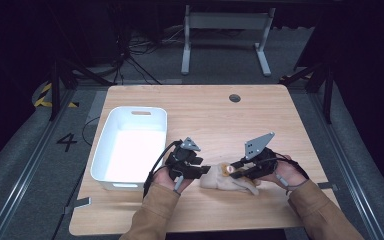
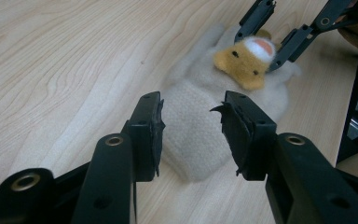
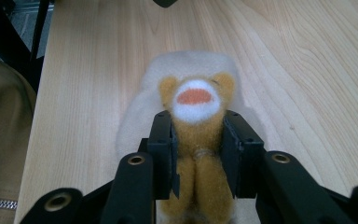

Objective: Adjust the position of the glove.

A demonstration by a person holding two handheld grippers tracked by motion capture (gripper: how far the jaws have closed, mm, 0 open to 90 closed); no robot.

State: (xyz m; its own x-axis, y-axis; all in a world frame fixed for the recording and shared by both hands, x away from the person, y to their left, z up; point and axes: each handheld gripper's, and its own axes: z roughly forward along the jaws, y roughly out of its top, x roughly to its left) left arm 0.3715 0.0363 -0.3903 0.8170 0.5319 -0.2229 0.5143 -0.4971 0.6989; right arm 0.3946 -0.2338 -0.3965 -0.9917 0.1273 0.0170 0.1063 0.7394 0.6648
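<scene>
A cream knitted mitten lies flat near the table's front edge, with a small yellow plush bear on top of it. In the left gripper view the left gripper has its jaws closed on the mitten's narrow near end, which looks pinched between the pads. The bear's head rests at the mitten's far end. In the right gripper view the right gripper is shut on the bear, pads pressing its body below the head. The mitten spreads out behind the bear. The two grippers face each other.
A white plastic bin stands on the left half of the wooden table, just left of the left hand. A round cable hole sits near the far edge. A table frame stands on the floor beyond.
</scene>
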